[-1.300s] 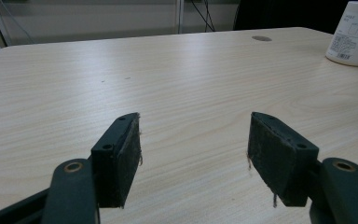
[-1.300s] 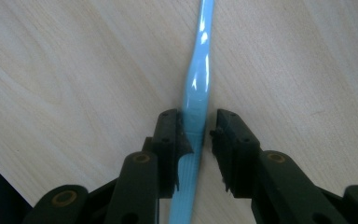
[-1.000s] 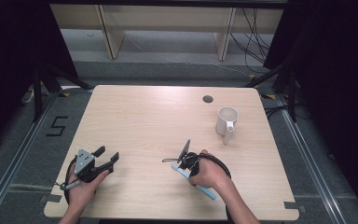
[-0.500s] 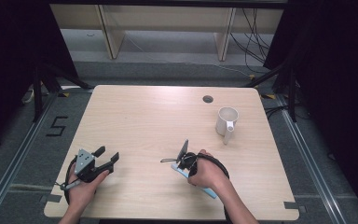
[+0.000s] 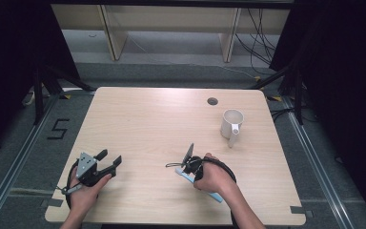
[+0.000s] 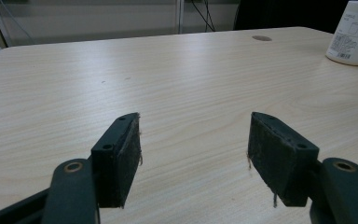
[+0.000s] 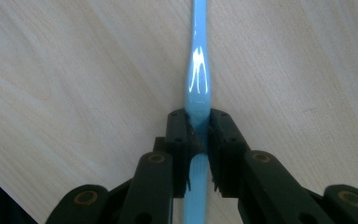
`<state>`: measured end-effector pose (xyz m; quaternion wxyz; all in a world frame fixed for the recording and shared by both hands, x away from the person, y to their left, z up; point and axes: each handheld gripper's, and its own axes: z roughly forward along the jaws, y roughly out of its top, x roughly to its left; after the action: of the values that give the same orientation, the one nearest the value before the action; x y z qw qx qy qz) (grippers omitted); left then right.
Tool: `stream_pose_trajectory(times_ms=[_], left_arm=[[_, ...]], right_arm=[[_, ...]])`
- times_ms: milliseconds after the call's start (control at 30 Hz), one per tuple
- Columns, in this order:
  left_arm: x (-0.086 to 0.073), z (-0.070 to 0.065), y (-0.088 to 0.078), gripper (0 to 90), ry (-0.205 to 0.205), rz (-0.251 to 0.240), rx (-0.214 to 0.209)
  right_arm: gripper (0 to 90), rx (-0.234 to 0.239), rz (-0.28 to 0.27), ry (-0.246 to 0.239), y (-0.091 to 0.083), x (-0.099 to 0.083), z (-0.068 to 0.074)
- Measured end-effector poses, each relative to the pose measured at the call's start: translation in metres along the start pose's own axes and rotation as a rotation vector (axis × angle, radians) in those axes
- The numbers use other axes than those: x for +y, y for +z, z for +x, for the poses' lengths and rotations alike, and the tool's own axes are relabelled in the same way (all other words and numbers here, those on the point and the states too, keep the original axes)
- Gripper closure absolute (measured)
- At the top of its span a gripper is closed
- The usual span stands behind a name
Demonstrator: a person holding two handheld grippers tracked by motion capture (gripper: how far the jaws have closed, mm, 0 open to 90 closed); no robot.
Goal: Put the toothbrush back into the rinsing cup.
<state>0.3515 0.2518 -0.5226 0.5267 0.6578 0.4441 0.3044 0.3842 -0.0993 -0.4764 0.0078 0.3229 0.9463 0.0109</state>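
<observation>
Blue plastic toothbrush [image 7: 198, 88] lies on the wooden table [image 5: 162, 124], lower centre-right of the high view, with its handle clamped between the closed jaws of the right gripper [image 7: 198, 140], which have just been closing on it. At lower left of the high view, the left gripper [image 5: 106, 163] rests with jaws wide apart and nothing between them. A white mug [image 5: 232, 125] stands at upper right, well apart from both grippers.

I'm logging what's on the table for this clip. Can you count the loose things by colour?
White: 1, the mug
Light blue: 1, the toothbrush-like stick, clamped in the right gripper
Total: 2
</observation>
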Motion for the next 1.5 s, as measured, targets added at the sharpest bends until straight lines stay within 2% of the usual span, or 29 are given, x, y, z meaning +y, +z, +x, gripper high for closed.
stream_pose_trajectory(times_ms=[67, 133, 167, 233, 400, 467, 567, 733, 867, 900, 933, 1000, 1033, 1200, 1233, 1267, 1367, 1433, 1467, 1500], left_arm=[[0.000, 0.000, 0.000, 34.0, 0.000, 0.000, 0.000], [0.000, 0.000, 0.000, 34.0, -0.001, 0.000, 0.000], [0.000, 0.000, 0.000, 34.0, -0.001, 0.000, 0.000], [0.000, 0.000, 0.000, 34.0, -0.001, 0.001, -0.001], [0.000, 0.000, 0.000, 34.0, -0.003, 0.001, 0.000], [0.000, 0.000, 0.000, 34.0, -0.004, 0.000, 0.000], [0.000, 0.000, 0.000, 34.0, -0.005, 0.001, 0.000], [0.000, 0.000, 0.000, 34.0, -0.003, 0.001, 0.000], [0.000, 0.000, 0.000, 34.0, -0.005, 0.002, 0.001], [0.000, 0.000, 0.000, 34.0, -0.006, 0.002, 0.001], [0.000, 0.000, 0.000, 34.0, -0.006, 0.002, 0.001], [0.000, 0.000, 0.000, 34.0, -0.006, 0.002, 0.002], [0.000, 0.000, 0.000, 34.0, -0.006, 0.001, 0.001], [0.000, 0.000, 0.000, 34.0, -0.006, 0.002, 0.001], [0.000, 0.000, 0.000, 34.0, -0.006, -0.001, 0.001], [0.000, 0.000, 0.000, 34.0, -0.006, -0.001, 0.001], [0.000, 0.000, 0.001, 34.0, -0.007, -0.001, 0.001], [0.000, 0.001, 0.001, 34.0, -0.007, 0.000, 0.001], [0.000, 0.000, 0.001, 34.0, -0.007, 0.000, 0.002], [0.000, 0.000, 0.001, 34.0, -0.007, 0.000, 0.002]], right_arm=[[79.3, -0.012, -0.001, -0.017, -0.001, -0.001, -0.002], [79.4, 0.000, -0.012, -0.020, -0.003, -0.002, -0.003], [79.4, -0.002, -0.016, -0.001, -0.004, -0.002, -0.002], [79.4, 0.004, -0.026, -0.004, -0.005, -0.003, -0.002], [79.4, 0.004, -0.050, -0.031, -0.011, -0.003, -0.003], [79.4, 0.011, -0.052, -0.015, -0.013, -0.004, -0.002], [79.4, 0.014, -0.065, -0.031, -0.015, -0.005, -0.004], [79.4, 0.011, -0.095, -0.027, -0.020, -0.006, -0.005], [79.4, 0.009, -0.096, -0.024, -0.024, -0.006, -0.004], [79.4, 0.011, -0.114, -0.041, -0.025, -0.007, -0.006], [79.4, 0.016, -0.114, -0.023, -0.026, -0.007, -0.004], [79.4, 0.010, -0.125, -0.033, -0.027, -0.007, -0.005], [79.4, 0.013, -0.116, -0.023, -0.029, -0.007, -0.005], [79.4, 0.009, -0.146, -0.046, -0.030, -0.009, -0.007], [79.4, 0.017, -0.174, -0.033, -0.031, -0.010, -0.007], [79.4, 0.014, -0.158, -0.028, -0.034, -0.009, -0.006], [79.4, 0.020, -0.183, -0.014, -0.035, -0.010, -0.006], [79.3, 0.015, -0.200, -0.031, -0.035, -0.011, -0.008], [79.3, 0.013, -0.216, -0.059, -0.035, -0.011, -0.010], [79.3, 0.013, -0.216, -0.059, -0.035, -0.011, -0.010]])
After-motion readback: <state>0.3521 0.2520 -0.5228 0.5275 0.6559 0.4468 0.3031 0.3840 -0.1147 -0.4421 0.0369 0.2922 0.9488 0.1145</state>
